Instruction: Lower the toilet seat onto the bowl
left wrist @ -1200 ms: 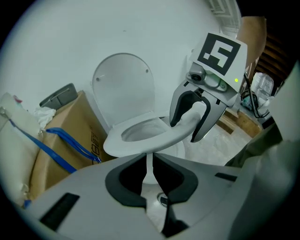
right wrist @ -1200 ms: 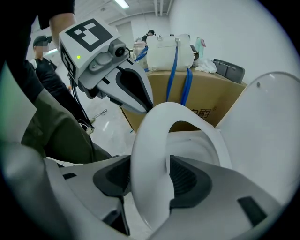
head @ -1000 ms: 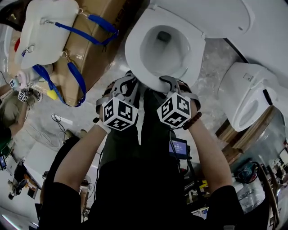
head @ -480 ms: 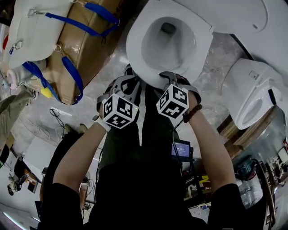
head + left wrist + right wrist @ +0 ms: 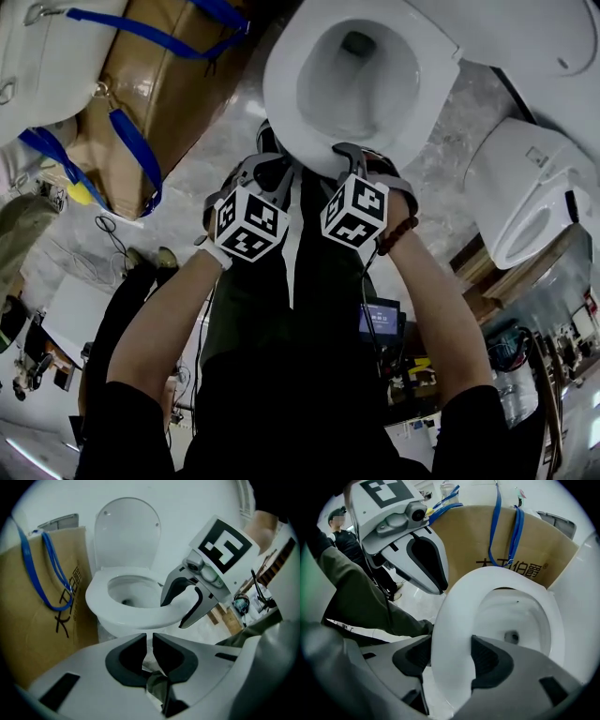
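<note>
The white toilet seat lies level over the bowl, and the lid stands upright behind it. My right gripper straddles the seat's front rim. Its jaws have just been opening, with the rim between the pads, and a thin gap shows on the outer side. From the left gripper view the right gripper has one finger over the rim and one under it. My left gripper hangs just in front of the bowl, jaws almost together with nothing between them. Both cubes sit at the bowl's front: left gripper, right gripper.
A brown cardboard box with blue straps stands close to the toilet's left side. A second white toilet sits to the right. My own dark trouser legs are right below the grippers. A person stands further off.
Both grippers stay at the seat's front rim and have sunk a little with it. The toilet has slid up and right in the head view, and the box is cropped more.
</note>
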Available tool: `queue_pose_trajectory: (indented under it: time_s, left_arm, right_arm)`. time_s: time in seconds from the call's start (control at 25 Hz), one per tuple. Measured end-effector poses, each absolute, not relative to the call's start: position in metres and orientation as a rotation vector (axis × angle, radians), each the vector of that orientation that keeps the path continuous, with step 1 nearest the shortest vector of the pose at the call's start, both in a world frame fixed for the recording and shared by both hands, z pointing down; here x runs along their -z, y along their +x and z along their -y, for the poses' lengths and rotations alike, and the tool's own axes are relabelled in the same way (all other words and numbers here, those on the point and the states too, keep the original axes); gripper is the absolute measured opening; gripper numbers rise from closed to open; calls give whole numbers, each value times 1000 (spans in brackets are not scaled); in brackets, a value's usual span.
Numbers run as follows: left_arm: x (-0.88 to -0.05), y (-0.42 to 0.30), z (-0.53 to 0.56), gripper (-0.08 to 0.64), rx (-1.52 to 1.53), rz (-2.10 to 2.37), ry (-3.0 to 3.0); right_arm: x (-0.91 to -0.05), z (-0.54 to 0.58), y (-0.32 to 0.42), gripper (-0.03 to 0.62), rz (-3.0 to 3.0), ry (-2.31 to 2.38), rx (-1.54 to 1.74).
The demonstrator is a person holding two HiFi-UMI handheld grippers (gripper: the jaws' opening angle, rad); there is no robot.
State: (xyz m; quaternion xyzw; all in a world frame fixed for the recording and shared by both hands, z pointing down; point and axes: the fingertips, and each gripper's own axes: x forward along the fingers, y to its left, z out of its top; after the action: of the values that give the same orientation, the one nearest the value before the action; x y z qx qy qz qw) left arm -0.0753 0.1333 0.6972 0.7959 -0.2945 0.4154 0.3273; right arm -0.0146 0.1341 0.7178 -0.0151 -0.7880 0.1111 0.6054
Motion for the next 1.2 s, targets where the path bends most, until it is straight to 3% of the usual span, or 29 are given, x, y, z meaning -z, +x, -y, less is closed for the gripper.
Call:
queue_pose_trajectory:
  time_s: [0.36,0.52,0.64,1.2]
  left_arm:
    - [-715,-78,-120,52,-563,776,1742]
    - [-724,-77,-119,141,-374,756,1571]
    - [-734,-77,-112,141,-265,765,1458]
    - [-777,-80,-109,127,-327,799,1376]
  right_arm:
    - [-742,-136,-16,264,1806,-1,-216]
    - [-747,-137,-16,264,1807,3,-212]
    - [-751,-137,-16,265,1813,6,-209]
    - [-788,-142,-16,268,1798,4,-192]
